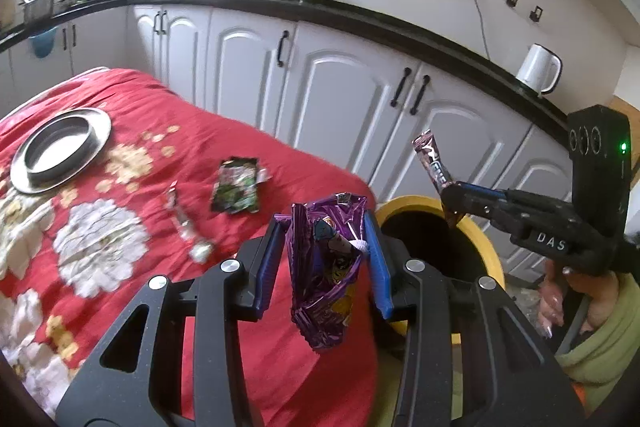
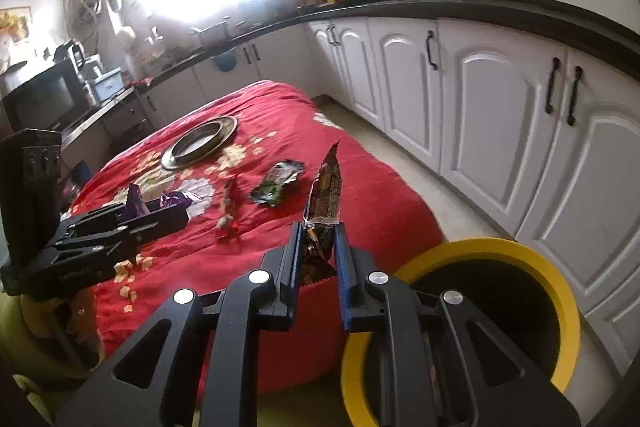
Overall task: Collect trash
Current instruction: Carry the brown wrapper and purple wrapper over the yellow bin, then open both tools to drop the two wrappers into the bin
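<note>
My left gripper (image 1: pixel 326 227) is shut on a crumpled purple snack bag (image 1: pixel 328 283), held above the red-clothed table's right edge, beside the yellow-rimmed black bin (image 1: pixel 486 247). My right gripper (image 2: pixel 318 231) is shut on a long brown wrapper (image 2: pixel 326 195) that stands up between the fingers; in the left wrist view it (image 1: pixel 454 201) holds that wrapper (image 1: pixel 430 159) over the bin's rim. The bin (image 2: pixel 560 291) sits on the floor at the table's right. A green wrapper (image 1: pixel 236 185) and a clear twisted candy wrapper (image 1: pixel 186 223) lie on the cloth.
A steel plate (image 1: pixel 60 151) with a ring on it sits far left on the red floral cloth (image 1: pixel 120 259). White cabinets (image 1: pixel 340 99) under a black counter run behind, with a white kettle (image 1: pixel 538 67) on it. The floor gap between table and cabinets is narrow.
</note>
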A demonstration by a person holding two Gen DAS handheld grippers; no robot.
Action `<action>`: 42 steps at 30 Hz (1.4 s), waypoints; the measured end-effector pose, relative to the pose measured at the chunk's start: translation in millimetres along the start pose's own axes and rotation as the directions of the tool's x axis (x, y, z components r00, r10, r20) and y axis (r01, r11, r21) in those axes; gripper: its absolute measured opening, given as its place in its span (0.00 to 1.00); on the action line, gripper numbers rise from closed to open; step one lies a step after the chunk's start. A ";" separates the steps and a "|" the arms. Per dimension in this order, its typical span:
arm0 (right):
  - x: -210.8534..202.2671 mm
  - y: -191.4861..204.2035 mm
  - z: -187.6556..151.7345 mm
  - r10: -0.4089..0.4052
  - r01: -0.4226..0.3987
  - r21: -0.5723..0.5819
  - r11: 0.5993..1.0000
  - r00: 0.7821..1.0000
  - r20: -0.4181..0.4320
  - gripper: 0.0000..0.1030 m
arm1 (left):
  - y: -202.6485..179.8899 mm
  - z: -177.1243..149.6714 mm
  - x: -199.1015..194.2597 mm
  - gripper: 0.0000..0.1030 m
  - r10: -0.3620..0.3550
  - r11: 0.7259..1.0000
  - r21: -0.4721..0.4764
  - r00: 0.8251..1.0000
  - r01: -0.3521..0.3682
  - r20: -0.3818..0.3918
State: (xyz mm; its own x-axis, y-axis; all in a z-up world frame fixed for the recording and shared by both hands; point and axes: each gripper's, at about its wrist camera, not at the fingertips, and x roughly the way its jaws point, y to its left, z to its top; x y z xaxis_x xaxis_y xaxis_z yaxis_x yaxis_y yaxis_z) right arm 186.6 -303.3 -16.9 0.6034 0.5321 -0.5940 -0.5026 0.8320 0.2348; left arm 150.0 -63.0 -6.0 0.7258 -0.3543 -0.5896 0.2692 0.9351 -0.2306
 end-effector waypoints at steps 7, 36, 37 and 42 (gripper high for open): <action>-21.2 -27.5 -11.1 -0.059 0.057 0.062 0.996 0.998 0.028 0.15 | -24.0 7.4 17.4 0.31 -0.061 0.998 0.031 0.998 0.061 -0.016; -61.7 -91.8 -70.9 -0.198 0.194 0.196 0.961 0.980 -0.001 0.15 | -102.4 8.5 81.2 0.31 -0.162 0.975 0.137 0.982 0.174 -0.095; -61.8 -92.3 -74.1 -0.198 0.195 0.198 0.960 0.980 -0.006 0.15 | -104.5 7.9 83.5 0.31 -0.163 0.975 0.139 0.982 0.175 -0.099; -61.1 -96.6 -85.8 -0.201 0.203 0.207 0.957 0.979 -0.030 0.15 | -111.1 4.8 92.4 0.31 -0.158 0.974 0.147 0.981 0.174 -0.115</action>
State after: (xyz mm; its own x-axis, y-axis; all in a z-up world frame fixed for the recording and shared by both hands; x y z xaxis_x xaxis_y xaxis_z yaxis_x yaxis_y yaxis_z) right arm 145.1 -429.7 -69.3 0.6736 0.3487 -0.6517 -0.2301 0.9368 0.2634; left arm 190.2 -199.6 -31.1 0.5962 -0.4961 -0.6312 0.4814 0.8501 -0.2134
